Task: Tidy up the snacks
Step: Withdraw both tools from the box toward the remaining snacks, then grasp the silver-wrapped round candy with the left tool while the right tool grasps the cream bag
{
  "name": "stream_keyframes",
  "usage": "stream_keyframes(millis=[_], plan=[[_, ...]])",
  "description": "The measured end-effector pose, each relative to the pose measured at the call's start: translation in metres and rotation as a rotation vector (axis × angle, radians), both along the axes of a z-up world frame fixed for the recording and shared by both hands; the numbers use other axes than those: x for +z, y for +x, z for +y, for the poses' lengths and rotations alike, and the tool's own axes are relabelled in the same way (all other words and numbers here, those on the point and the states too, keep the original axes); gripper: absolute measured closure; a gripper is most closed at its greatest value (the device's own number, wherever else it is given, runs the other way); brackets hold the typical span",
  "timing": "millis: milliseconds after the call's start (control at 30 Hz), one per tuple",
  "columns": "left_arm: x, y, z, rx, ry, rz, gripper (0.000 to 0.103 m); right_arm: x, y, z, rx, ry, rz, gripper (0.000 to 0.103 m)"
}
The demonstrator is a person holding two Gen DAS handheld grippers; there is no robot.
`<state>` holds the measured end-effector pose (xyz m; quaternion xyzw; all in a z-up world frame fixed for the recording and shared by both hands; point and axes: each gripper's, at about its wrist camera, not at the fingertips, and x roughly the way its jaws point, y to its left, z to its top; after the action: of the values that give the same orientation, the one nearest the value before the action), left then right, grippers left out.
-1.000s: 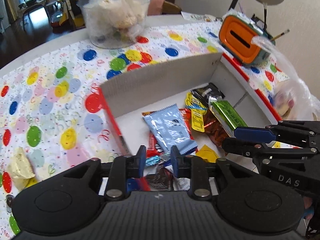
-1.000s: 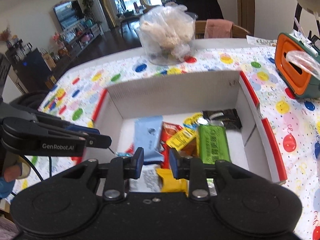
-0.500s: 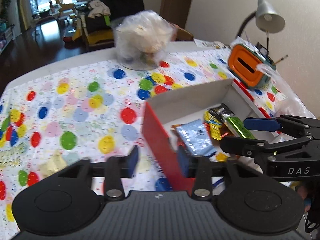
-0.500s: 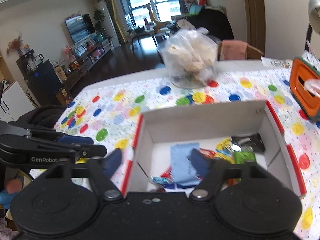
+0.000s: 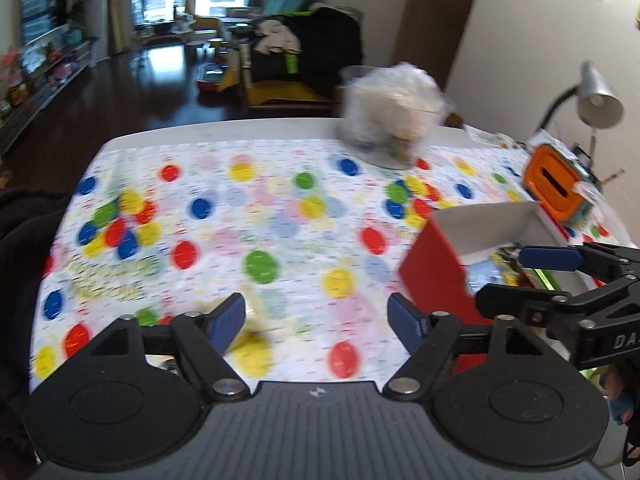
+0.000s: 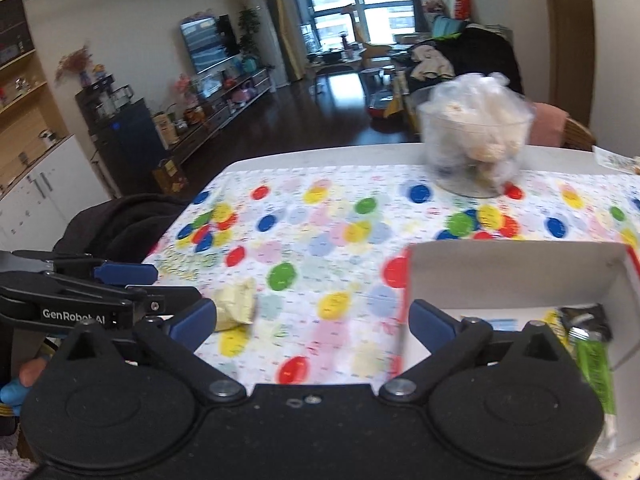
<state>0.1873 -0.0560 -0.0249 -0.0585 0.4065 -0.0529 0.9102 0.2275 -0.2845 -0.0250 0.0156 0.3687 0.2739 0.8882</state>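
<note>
Between our left gripper's [image 5: 316, 316] jaws we hold nothing; they have just been opening and now stand wide over the dotted cloth [image 5: 280, 216]. Our right gripper [image 6: 312, 320] has likewise just been opening, spread as wide as it goes and empty. Just beyond our left gripper's left finger [image 5: 226, 320] lies a pale yellow packet [image 6: 234, 306], loose on the cloth, so the left gripper is the nearer one; from the right gripper it sits off to the left. We judge its long axis runs roughly across the left jaws, though blur makes that uncertain. To the right stands the box [image 6: 516, 268], red outside, white inside, already holding snacks [image 6: 592, 352]. Its near end is cut off behind our right gripper, and the packet's print is unreadable.
</note>
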Motion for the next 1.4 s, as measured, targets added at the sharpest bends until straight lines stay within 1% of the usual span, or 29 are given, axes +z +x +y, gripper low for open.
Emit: stream_keyframes(millis=[133,233,400,500,700,800,900,967,1133,1200,1300,1400], plan=[[-0.011,-0.009,0.034,0.046,-0.009,0.014,0.021,-0.007,0.003,0.030,0.035,-0.016,0.007,0.000],[-0.022,-0.014,0.057,0.075,0.005,0.039,0.021,-0.016,0.011,0.054,0.053,-0.034,0.031,0.000],[-0.044,-0.021,0.090,0.097,0.019,0.077,0.021,-0.038,0.025,0.096,0.070,-0.078,0.071,0.000],[-0.058,-0.023,0.104,0.091,0.025,0.095,0.021,-0.052,0.032,0.120,0.088,-0.104,0.097,0.000],[-0.084,-0.019,0.119,0.072,0.040,0.132,0.021,-0.081,0.044,0.161,0.107,-0.174,0.139,0.000],[-0.098,-0.013,0.122,0.064,0.047,0.156,0.021,-0.094,0.050,0.173,0.104,-0.201,0.159,0.000],[-0.109,-0.007,0.121,0.036,0.046,0.170,0.021,-0.105,0.058,0.182,0.102,-0.223,0.181,0.001],[-0.116,0.000,0.118,0.006,0.059,0.191,0.021,-0.113,0.064,0.188,0.096,-0.239,0.193,0.001],[-0.127,0.015,0.115,-0.056,0.072,0.216,0.021,-0.127,0.077,0.196,0.086,-0.256,0.217,0.008],[-0.130,0.019,0.113,-0.090,0.079,0.215,0.021,-0.131,0.080,0.200,0.095,-0.260,0.228,0.016],[-0.134,0.024,0.110,-0.128,0.097,0.212,0.021,-0.136,0.083,0.205,0.109,-0.270,0.242,0.024],[-0.139,0.027,0.108,-0.149,0.116,0.213,0.023,-0.139,0.084,0.207,0.110,-0.282,0.242,0.028]])
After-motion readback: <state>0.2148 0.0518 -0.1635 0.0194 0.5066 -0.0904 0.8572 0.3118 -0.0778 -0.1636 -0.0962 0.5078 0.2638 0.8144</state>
